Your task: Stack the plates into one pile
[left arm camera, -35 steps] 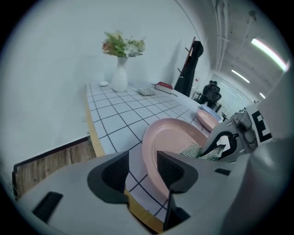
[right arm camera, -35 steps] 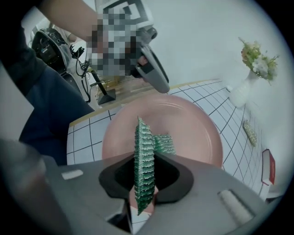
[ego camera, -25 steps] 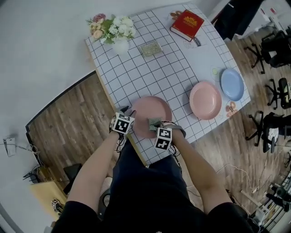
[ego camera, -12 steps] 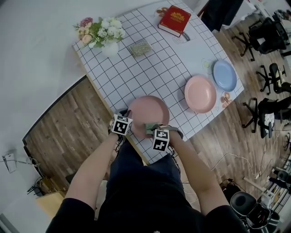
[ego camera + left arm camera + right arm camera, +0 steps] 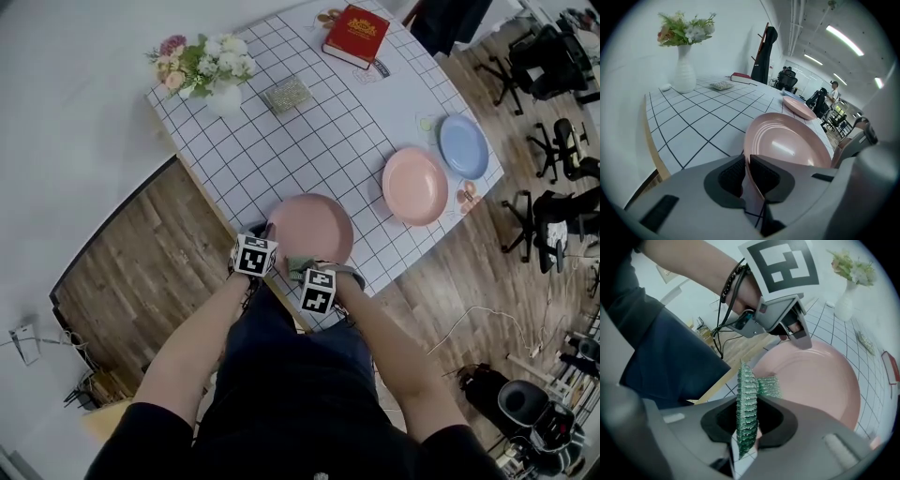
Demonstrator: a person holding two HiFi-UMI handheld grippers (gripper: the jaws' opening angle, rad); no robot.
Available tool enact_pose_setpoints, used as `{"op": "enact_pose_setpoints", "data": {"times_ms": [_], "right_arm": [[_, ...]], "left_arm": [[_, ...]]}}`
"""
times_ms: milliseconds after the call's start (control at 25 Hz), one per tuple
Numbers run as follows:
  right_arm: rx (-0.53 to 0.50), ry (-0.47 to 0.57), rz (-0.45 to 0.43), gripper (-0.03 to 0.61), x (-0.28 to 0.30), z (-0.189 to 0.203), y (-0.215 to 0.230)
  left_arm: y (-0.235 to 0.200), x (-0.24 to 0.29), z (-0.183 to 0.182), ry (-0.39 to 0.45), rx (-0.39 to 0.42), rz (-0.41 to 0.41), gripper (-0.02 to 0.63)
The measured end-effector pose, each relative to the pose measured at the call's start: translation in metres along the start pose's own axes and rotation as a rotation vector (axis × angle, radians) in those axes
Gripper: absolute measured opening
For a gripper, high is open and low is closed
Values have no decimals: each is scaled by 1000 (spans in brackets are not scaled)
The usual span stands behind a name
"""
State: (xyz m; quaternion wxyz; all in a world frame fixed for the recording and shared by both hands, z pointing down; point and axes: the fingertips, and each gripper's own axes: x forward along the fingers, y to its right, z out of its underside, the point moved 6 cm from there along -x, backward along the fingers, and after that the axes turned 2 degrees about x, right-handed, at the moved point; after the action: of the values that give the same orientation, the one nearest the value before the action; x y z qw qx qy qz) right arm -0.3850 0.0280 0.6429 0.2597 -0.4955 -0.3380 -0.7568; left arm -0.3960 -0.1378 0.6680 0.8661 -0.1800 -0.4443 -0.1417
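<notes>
At table [image 5: 309, 141] edge, six o'clock: my left gripper [image 5: 271, 236] just closed onto dusky-pink plate [image 5: 314, 225] rim, right gripper [image 5: 748, 420] clamped on green woven pad [image 5: 747, 404].

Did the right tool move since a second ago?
Yes. The right tool, holding a green pad, slid left along the near rim of the nearest pink plate.

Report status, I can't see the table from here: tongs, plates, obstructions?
Left tongs just closed on near plate rim. Right tongs hold green mesh pad. Pink plate, blue plate lie unstacked at right.
</notes>
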Motion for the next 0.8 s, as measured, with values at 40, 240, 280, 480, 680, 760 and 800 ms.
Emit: {"op": "enact_pose_setpoints", "data": {"times_ms": [40, 240, 280, 480, 680, 760, 800], "right_arm": [[20, 11, -3, 81, 0, -3, 0], [137, 98, -13, 81, -1, -17, 4], [170, 117, -19, 80, -1, -20, 5], [339, 198, -70, 80, 5, -23, 12], [349, 196, -101, 80, 4, -22, 10], [350, 191, -105, 80, 2, -21, 9], [353, 187, -104, 80, 2, -19, 9]], "left_arm": [[0, 0, -1, -4, 3, -2, 29], [1, 1, 0, -17, -1, -1, 29], [1, 1, 1, -19, -4, -1, 29], [1, 2, -1, -23, 8, 7, 29], [0, 0, 0, -18, 0, -6, 29], [0, 0, 0, -19, 2, -7, 29], [0, 0, -1, -21, 2, -8, 29]]}}
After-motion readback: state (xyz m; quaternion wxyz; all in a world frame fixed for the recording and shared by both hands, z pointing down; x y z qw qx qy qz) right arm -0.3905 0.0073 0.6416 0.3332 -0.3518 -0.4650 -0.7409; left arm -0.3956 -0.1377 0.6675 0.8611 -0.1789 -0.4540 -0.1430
